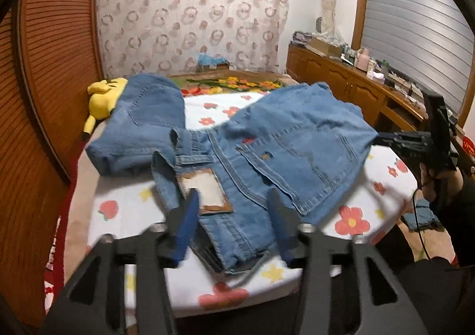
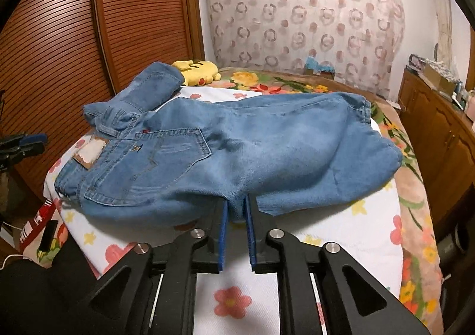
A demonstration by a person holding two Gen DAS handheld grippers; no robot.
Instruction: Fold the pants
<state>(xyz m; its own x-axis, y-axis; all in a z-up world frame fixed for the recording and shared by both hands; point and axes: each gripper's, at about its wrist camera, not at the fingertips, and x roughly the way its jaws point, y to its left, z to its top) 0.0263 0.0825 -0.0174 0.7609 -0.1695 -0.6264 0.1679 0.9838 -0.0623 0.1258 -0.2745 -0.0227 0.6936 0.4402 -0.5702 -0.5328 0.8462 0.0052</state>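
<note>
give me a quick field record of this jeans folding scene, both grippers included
surface: bed with a flowered sheet
garment: blue jeans, back side up, leather waistband patch showing
garment state: one leg folded back toward the yellow plush toy
left hand-held gripper: open, fingers either side of the waistband
right hand-held gripper: shut on the jeans edge
side furniture: wooden dresser

Pants (image 2: 267, 151) matt denim; wardrobe (image 2: 133, 17) ribbed wood.
</note>
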